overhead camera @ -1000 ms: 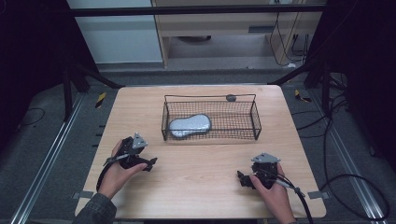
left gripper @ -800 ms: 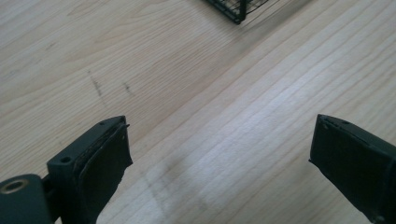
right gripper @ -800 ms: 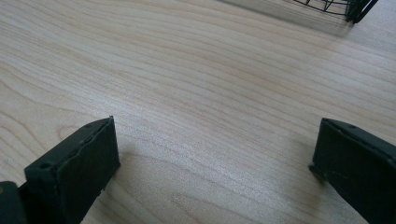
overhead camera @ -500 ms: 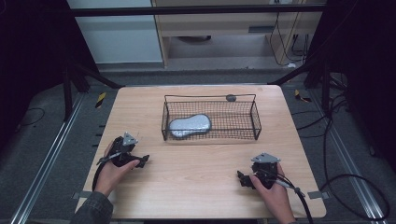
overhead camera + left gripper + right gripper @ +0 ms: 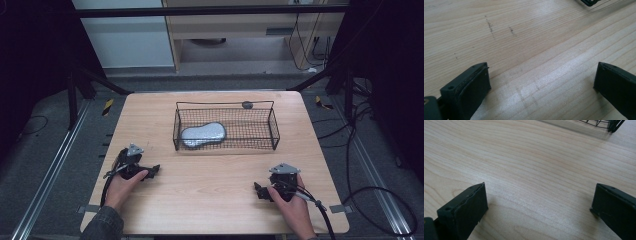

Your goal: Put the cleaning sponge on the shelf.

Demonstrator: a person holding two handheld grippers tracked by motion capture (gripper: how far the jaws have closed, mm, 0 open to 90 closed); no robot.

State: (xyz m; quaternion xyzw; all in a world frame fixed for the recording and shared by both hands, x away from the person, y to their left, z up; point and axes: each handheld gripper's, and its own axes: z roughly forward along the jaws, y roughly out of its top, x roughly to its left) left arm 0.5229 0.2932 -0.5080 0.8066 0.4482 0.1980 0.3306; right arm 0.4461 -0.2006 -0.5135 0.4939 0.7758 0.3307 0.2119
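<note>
Both jaws spread wide, the left gripper (image 5: 152,170) at eight o'clock and right gripper (image 5: 258,188) at five sat on bare light wooden table (image 5: 210,200), well short of the black wire basket (image 5: 226,145).

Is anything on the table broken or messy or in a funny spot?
Nothing looks broken or spilled. The grey pouch lies flat inside the wire basket. One small dark thing sits alone on the table behind the basket; I cannot tell what it is. A few faint dark scuffs mark the wood.
</note>
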